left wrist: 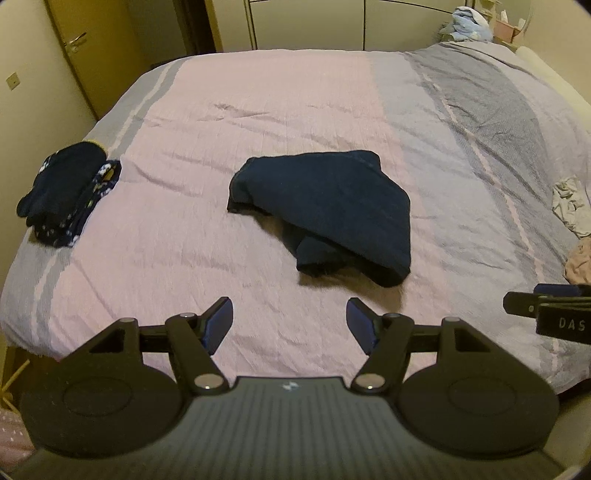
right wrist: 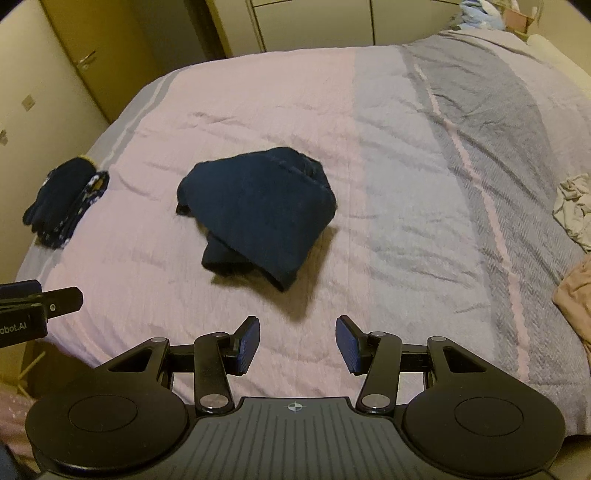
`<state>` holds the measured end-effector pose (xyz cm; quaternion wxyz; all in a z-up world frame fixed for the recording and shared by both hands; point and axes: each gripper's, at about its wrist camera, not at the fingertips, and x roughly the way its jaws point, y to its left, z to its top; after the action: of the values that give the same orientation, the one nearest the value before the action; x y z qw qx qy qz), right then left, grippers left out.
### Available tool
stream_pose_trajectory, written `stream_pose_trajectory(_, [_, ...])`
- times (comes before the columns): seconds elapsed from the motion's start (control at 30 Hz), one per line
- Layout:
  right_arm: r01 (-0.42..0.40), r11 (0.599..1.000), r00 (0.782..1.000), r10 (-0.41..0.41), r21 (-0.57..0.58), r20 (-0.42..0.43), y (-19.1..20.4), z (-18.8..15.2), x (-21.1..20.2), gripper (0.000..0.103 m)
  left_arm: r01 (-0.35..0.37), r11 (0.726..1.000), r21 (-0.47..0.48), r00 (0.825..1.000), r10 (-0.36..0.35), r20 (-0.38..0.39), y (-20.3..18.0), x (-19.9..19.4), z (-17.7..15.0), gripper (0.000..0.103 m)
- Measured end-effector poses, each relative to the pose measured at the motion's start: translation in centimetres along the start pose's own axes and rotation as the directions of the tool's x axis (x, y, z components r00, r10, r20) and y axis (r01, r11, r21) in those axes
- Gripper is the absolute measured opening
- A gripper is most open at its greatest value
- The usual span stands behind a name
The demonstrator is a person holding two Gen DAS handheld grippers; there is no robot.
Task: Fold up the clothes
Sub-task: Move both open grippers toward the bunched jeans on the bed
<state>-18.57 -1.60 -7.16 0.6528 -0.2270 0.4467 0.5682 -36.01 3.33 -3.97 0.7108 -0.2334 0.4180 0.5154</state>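
Clothes first: a dark navy garment (left wrist: 325, 210) lies loosely bunched near the middle of the bed (left wrist: 295, 92), on the pink band of the striped cover, one corner folded under at its near edge. Bare cover on all sides of it; the widest open stretch runs toward the far edge and the grey stripes on the right. A small stack of dark patterned clothes (left wrist: 66, 199) sits close to the bed's left edge, well apart from the navy piece. At the right edge, a pale crumpled cloth (left wrist: 570, 206) and a pinkish one (left wrist: 580, 264) are both cut off by the frame. Left gripper (left wrist: 290, 325) hangs over the near edge, jaws spread, nothing between them, short of the garment. Right gripper (right wrist: 295, 343) likewise spread and empty, just beside the left, whose tip shows at the picture's side. Bundle of blue fabric (left wrist: 471, 22) beyond the far corner, too small to identify. Door with handle (left wrist: 75, 40) on the left wall.
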Motion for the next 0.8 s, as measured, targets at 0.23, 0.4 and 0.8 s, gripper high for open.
stream_pose_trajectory(0.23, [0.024, 0.998, 1.0, -0.022, 0.066, -0.019, 1.3, 0.7, 2.4, 0.05, 0.021, 0.999, 0.03, 1.0, -0.02, -0.02, 2.5, 2.5, 0.9, 0.065])
stream_pose_trajectory(0.4, [0.051, 0.991, 0.997, -0.043, 0.128, -0.065, 0.5, 0.1, 4.0, 0.05, 0.022, 0.999, 0.031, 0.997, -0.019, -0.071, 4.3, 5.0, 0.3, 0.065])
stream_pose_trajectory(0.8, [0.117, 0.969, 0.99, -0.096, 0.217, -0.104, -4.6, 1.6, 5.8, 0.05, 0.002, 0.999, -0.032, 0.992, -0.006, -0.126, 4.6, 8.9, 2.5, 0.065])
